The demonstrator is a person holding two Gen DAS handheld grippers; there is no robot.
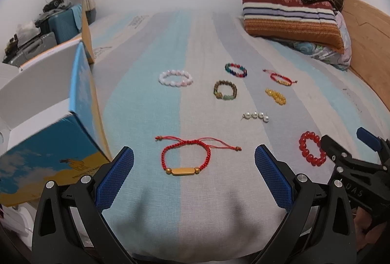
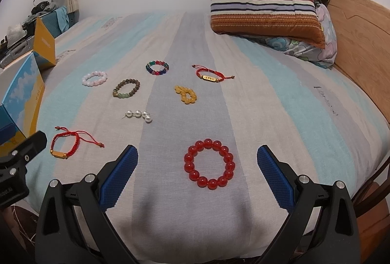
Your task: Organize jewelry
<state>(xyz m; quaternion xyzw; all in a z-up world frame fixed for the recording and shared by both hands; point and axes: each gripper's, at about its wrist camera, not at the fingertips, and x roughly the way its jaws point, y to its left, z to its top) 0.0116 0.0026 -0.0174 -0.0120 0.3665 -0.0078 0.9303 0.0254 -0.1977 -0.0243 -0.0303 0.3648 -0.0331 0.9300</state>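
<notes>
We held the left gripper spread wide and empty over the bed, the red cord bracelet lying between its fingers at twelve o'clock. Our right gripper gaped too, holding nothing, the red bead bracelet just ahead between its fingers. Farther out at twelve o'clock lay the pearls, and at nine o'clock stood a blue box.

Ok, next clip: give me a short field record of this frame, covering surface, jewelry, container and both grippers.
surface: striped bedsheet
jewelry count: eight pieces, all lying loose
nearest left gripper: red cord bracelet, between open jaws
nearest right gripper: red bead bracelet, between open jaws
container: open box at bed's left edge
held items: none
</notes>
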